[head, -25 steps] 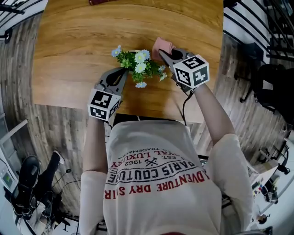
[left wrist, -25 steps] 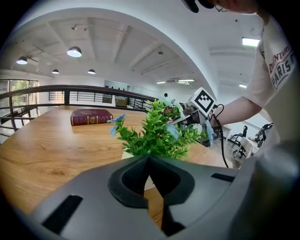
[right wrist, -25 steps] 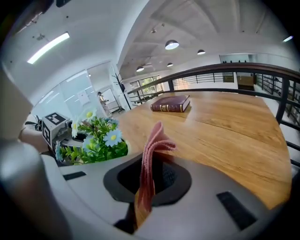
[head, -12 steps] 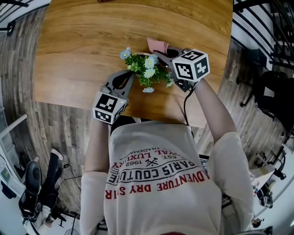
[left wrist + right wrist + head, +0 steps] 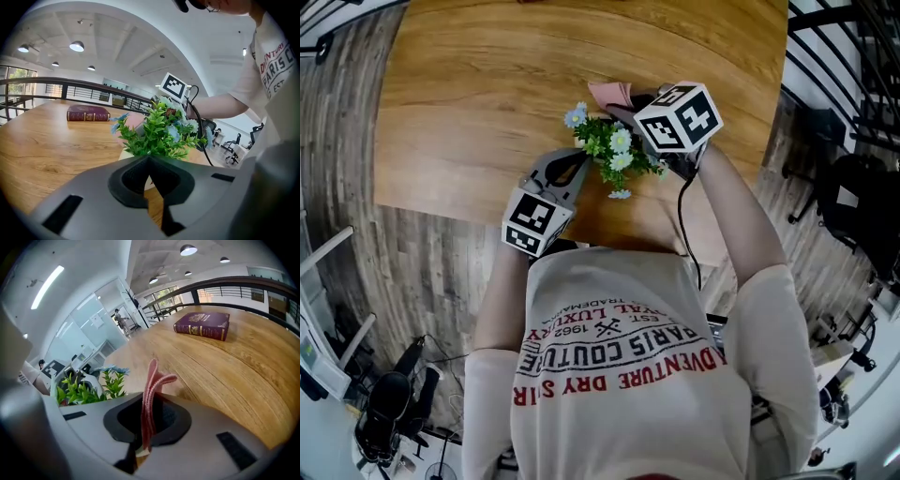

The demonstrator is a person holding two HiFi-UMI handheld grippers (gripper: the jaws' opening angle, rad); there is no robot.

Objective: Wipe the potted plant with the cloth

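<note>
While you held the right gripper (image 5: pixel 144 405) closed on the folded pink cloth (image 5: pixel 151 378), the cloth stood up from between its jaws. It was just beside the potted plant (image 5: pixel 614 155), at the far right side of the leaves; if it touched them, I cannot tell. Your left gripper (image 5: pixel 149 158) had its jaws pressed together, with the tips at the near left side of the plant, under the green leaves, where the white pot showed behind them. The plant stood on the wooden table (image 5: pixel 469 94), near its front edge. A dark red book (image 5: pixel 202 324) lay well apart, farther back.
</note>
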